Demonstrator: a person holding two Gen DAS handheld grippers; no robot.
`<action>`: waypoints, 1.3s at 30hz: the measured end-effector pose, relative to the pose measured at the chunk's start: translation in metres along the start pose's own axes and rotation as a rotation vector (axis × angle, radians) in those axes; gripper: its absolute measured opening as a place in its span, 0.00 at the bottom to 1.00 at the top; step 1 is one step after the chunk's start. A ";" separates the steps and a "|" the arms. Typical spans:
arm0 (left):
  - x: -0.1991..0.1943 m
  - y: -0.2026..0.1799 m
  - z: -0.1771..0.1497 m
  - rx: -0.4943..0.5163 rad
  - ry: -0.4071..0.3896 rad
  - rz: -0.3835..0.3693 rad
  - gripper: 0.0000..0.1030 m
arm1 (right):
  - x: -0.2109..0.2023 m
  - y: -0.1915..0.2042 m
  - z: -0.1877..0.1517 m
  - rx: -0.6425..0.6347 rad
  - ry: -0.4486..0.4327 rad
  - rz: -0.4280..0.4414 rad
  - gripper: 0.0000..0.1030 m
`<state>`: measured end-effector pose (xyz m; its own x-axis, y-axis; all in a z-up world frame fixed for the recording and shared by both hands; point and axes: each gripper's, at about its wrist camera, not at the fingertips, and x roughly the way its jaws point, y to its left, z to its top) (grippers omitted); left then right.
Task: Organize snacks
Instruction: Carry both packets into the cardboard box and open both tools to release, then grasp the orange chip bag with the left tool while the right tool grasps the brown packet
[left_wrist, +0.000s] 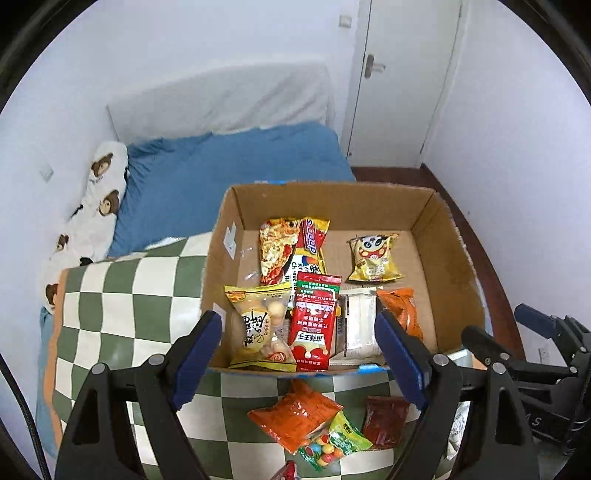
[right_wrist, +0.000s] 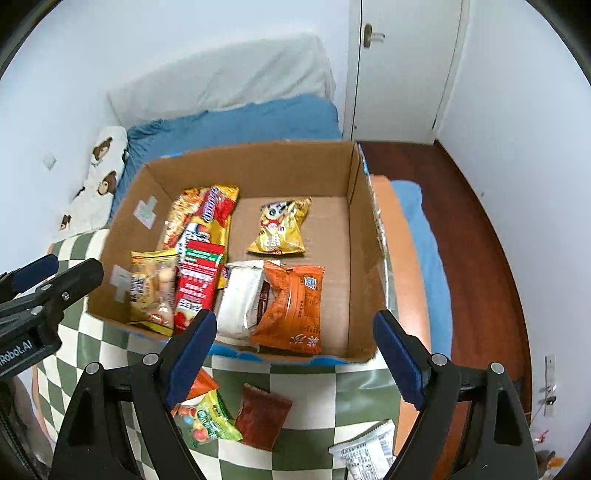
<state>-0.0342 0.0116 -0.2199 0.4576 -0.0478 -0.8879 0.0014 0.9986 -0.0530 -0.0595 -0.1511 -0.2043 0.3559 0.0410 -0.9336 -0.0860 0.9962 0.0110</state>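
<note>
Two handheld grippers hover above a cardboard box (left_wrist: 458, 258) set on a green-and-white checked cloth (left_wrist: 122, 295) over a bed. The left gripper (left_wrist: 297, 354) and right gripper (right_wrist: 293, 356) both have their jaws apart with nothing between them.

The job looks partly done: inside the box lie several snacks, among them a red sachet (left_wrist: 314, 321), a yellow panda bag (left_wrist: 373, 258) toward the far wall, and an orange packet (right_wrist: 291, 306) by the near wall. In front of the box, on the cloth, wait an orange bag (left_wrist: 295, 413), a green candy pack (left_wrist: 340, 443), a dark red pouch (left_wrist: 384, 421) and what seems to be a white wrapper (right_wrist: 365, 450), partly cut off at the frame edge.

The next move probably calls for lowering one gripper onto a loose packet in front of the box. The box's near wall must be cleared when lifting it in, and the grippers sit close together
</note>
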 end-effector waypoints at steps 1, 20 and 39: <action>-0.005 -0.001 -0.002 0.003 -0.011 0.002 0.82 | -0.010 0.000 -0.003 -0.001 -0.016 0.000 0.86; -0.051 0.007 -0.059 -0.022 -0.026 -0.010 0.82 | -0.098 -0.009 -0.056 0.083 -0.100 0.088 0.86; 0.142 -0.022 -0.116 0.455 0.366 0.073 0.82 | 0.133 -0.002 -0.141 0.272 0.324 0.163 0.65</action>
<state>-0.0720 -0.0203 -0.3976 0.1339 0.0978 -0.9862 0.4000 0.9051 0.1441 -0.1431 -0.1588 -0.3788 0.0442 0.2166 -0.9753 0.1463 0.9643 0.2208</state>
